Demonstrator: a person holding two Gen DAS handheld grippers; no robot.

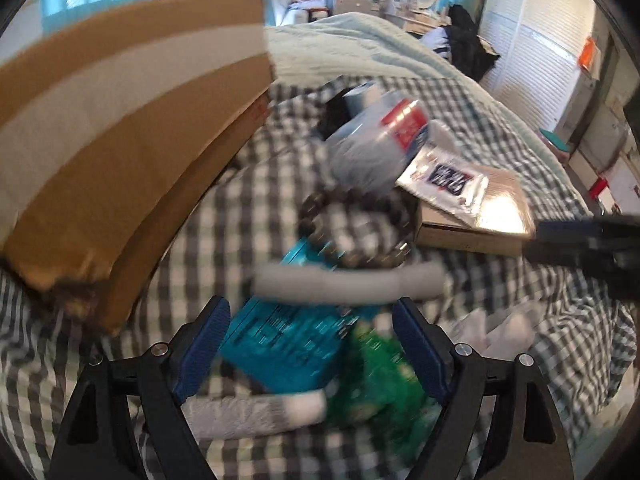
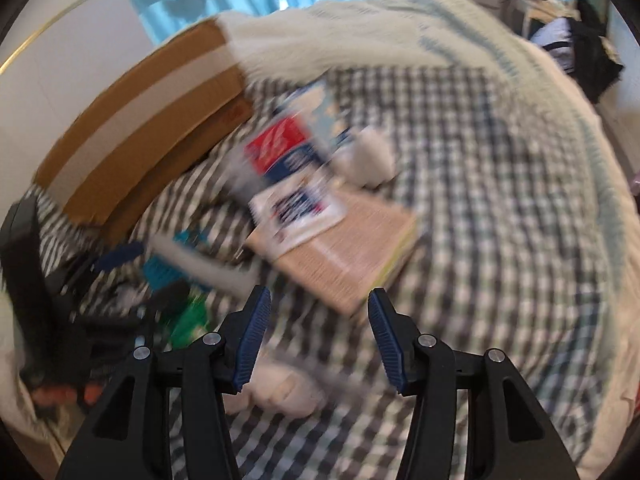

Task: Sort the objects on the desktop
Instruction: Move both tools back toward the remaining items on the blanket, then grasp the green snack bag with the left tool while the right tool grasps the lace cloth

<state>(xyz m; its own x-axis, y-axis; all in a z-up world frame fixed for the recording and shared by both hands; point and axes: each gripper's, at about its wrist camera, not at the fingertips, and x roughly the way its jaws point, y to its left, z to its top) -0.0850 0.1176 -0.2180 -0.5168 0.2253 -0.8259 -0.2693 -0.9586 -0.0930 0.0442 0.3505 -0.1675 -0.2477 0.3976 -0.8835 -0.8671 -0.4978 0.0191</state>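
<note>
All of it lies on a checked bedsheet and is motion-blurred. My left gripper (image 1: 312,316) is open over a teal box (image 1: 280,340) and a green packet (image 1: 380,372); its pads do not touch them. Beyond lie a white tube (image 1: 348,280) and a bead bracelet (image 1: 356,228). My right gripper (image 2: 320,304) is open with nothing between its pads, just short of a tan book (image 2: 348,248) with a white sachet (image 2: 296,212) on it. A red-and-blue labelled pack (image 2: 288,148) lies behind. The teal box (image 2: 164,268) shows at the left.
A long cardboard box (image 1: 120,140) with a white tape strip lies along the left. A pale blanket (image 2: 400,32) is bunched at the far side of the bed. White crumpled tissue (image 2: 280,388) sits under the right gripper. Room furniture stands beyond.
</note>
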